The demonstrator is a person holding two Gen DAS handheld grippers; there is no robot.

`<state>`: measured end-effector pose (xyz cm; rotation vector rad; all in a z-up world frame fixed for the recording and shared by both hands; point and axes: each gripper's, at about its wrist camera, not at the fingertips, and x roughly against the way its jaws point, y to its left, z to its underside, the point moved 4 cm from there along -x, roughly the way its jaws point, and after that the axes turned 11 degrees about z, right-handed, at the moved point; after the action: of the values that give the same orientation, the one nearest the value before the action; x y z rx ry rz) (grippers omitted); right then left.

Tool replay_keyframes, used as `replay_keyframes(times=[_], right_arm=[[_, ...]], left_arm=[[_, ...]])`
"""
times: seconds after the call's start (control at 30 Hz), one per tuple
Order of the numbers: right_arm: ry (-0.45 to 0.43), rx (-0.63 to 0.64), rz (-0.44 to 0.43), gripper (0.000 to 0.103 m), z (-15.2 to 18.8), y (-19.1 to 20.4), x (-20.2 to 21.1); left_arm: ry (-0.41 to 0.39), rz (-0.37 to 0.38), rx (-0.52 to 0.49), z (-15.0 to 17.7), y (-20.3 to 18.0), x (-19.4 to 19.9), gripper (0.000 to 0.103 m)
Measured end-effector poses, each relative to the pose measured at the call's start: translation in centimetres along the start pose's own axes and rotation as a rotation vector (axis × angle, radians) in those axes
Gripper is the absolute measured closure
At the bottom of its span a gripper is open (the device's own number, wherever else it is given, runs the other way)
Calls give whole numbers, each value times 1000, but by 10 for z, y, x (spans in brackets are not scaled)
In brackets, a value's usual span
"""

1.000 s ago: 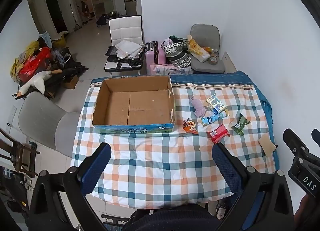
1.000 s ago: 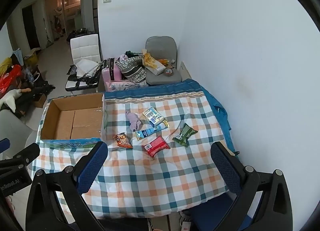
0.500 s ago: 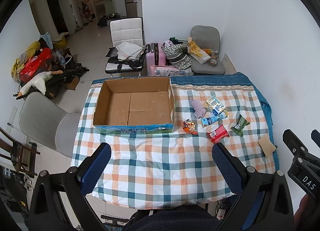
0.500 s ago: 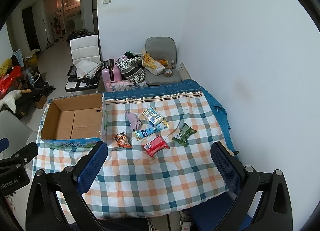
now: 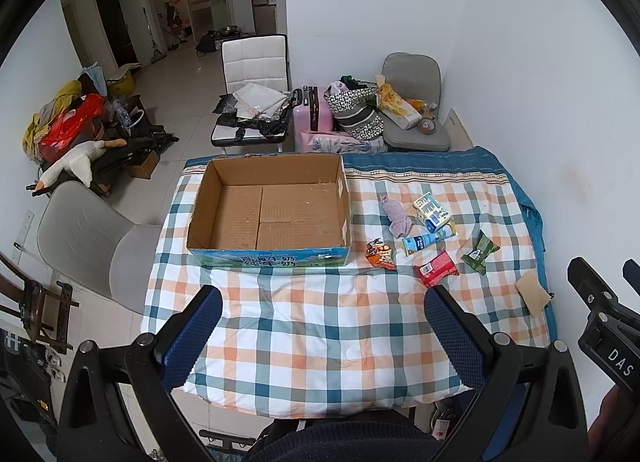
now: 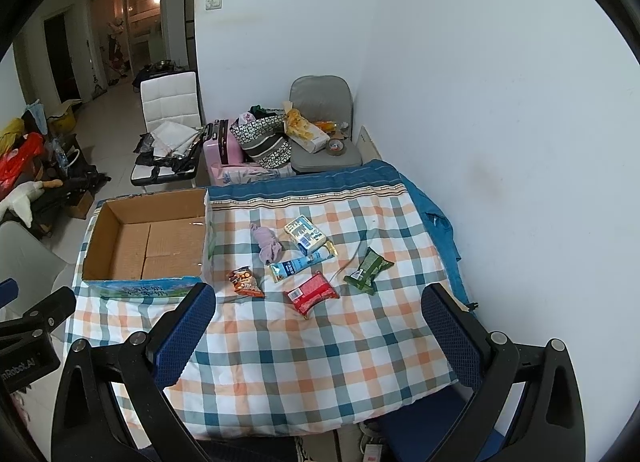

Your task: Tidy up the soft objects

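An empty open cardboard box (image 5: 268,208) (image 6: 148,242) sits at the far left of the checked tablecloth (image 5: 320,326). To its right lie several soft items: a lilac cloth (image 5: 396,216) (image 6: 267,243), a white-blue pack (image 5: 431,211) (image 6: 306,234), a blue tube pack (image 5: 426,239) (image 6: 298,264), an orange snack bag (image 5: 380,254) (image 6: 245,282), a red packet (image 5: 438,268) (image 6: 312,292) and a green packet (image 5: 480,251) (image 6: 368,271). My left gripper (image 5: 322,326) and right gripper (image 6: 318,320) are both open and empty, high above the table's near side.
A tan sponge (image 5: 532,291) lies at the table's right edge. A grey chair (image 5: 88,238) stands left of the table. Behind it are a white chair (image 5: 254,102), a pink suitcase (image 5: 312,114) and a loaded grey chair (image 5: 412,118). A white wall (image 6: 500,122) runs along the right.
Both grippers drifted slightly back; the table objects have not moved, and both grippers stay open.
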<state>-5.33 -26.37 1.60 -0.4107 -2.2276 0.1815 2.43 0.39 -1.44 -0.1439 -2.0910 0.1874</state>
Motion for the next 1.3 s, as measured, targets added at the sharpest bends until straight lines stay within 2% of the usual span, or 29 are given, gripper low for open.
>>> replay_keyframes(times=[1.3], right_arm=[[-11,17,2,0,-7,13,-4]], left_arm=[[-4,3,4,-4,1,2,0]])
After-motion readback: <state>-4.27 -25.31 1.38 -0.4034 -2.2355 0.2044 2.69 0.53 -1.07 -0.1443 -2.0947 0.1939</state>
